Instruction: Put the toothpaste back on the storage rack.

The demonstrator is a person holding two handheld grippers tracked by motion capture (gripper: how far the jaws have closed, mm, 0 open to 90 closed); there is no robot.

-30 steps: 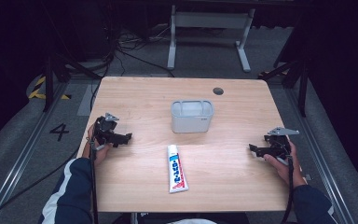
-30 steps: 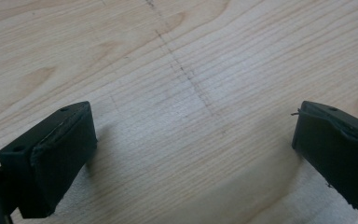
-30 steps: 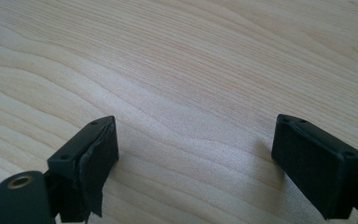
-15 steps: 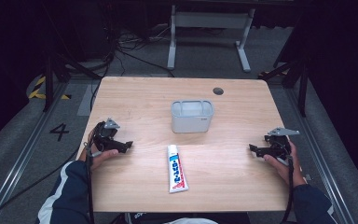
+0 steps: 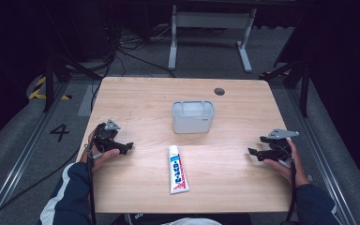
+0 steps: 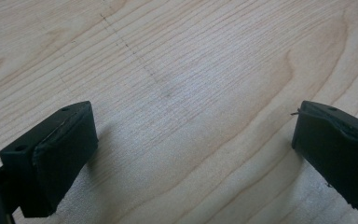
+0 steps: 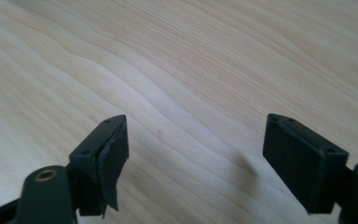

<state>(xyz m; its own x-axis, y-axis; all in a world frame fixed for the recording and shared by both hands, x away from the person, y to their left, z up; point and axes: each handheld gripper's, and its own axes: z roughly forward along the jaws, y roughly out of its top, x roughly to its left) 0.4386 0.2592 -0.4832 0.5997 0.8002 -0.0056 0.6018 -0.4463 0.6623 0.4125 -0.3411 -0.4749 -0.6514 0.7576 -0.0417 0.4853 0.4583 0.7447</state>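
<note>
In the high view the wooden table (image 5: 136, 101) is evenly and brightly lit from above, while the floor and surroundings sink into near black. Shadows there are short and soft. The picture is mildly soft overall (small print on the toothpaste tube (image 5: 177, 169) stays unreadable). Both gripper views are bright and warm; the wood grain is crisp at mid-distance, a pale sheen lies across it, and the near black jaws are slightly blurred, casting faint, diffuse shadows on the wood.
</note>
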